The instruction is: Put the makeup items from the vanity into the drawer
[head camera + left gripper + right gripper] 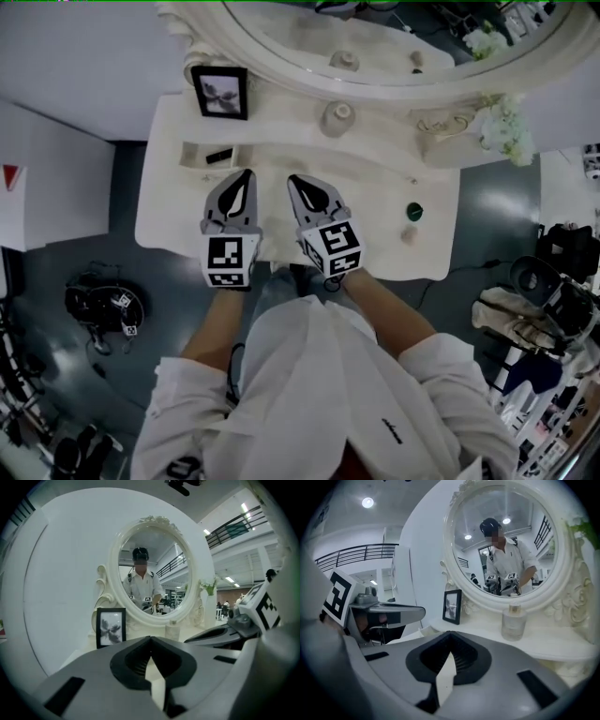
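Observation:
In the head view my left gripper [247,174] and right gripper [294,180] hover side by side over the front middle of the white vanity [169,216]. Both are shut with nothing between the jaws. The left gripper view shows its tips [150,638] meeting, and the right gripper view shows the same [449,633]. A small black item [219,156] lies in a shallow white tray [192,155] just left of the left gripper. A dark green round item [413,211] and a small beige one [410,235] sit to the right of the right gripper.
A framed picture [222,92] stands at the back left. A pale bottle [337,117] stands in front of the oval mirror [281,52], and white flowers [506,131] are at the back right. Black gear [103,305] lies on the grey floor to the left.

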The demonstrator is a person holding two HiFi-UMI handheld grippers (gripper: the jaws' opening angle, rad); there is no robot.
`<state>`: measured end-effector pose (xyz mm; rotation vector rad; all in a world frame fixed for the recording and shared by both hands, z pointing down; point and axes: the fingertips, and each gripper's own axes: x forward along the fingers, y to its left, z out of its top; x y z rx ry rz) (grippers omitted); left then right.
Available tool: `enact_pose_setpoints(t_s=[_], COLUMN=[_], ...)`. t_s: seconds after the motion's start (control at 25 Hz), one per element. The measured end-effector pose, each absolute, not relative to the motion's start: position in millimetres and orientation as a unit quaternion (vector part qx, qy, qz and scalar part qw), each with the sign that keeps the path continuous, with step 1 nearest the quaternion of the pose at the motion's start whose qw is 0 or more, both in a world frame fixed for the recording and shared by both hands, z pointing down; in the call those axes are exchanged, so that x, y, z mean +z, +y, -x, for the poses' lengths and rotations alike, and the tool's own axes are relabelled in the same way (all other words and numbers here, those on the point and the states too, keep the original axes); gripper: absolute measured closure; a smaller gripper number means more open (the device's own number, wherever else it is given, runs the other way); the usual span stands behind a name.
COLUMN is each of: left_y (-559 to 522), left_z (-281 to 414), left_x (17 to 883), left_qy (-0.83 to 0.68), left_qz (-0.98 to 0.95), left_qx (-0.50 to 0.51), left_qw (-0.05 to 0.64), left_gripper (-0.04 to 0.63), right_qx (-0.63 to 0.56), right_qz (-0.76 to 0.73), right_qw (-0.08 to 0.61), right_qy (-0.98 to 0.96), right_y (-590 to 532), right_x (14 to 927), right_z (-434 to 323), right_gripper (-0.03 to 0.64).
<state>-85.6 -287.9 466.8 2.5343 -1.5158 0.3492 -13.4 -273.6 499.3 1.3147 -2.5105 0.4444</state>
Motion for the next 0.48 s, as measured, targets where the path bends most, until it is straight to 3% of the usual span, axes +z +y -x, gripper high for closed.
enact_pose_setpoints(t_s=[0.48], left_y=[-261], left_z=[27], left_x=[422], left_qy=[-0.457], left_qz=[-0.882], left_qx=[0.100], left_qw=[0.057], left_gripper=[0.568], right_qx=[0.142], right_qz=[-0.551], right_qw=[0.085], right_qy=[-0.818], right_y=[-224], right_x=[440], right_z=[-115], right_gripper=[0.600])
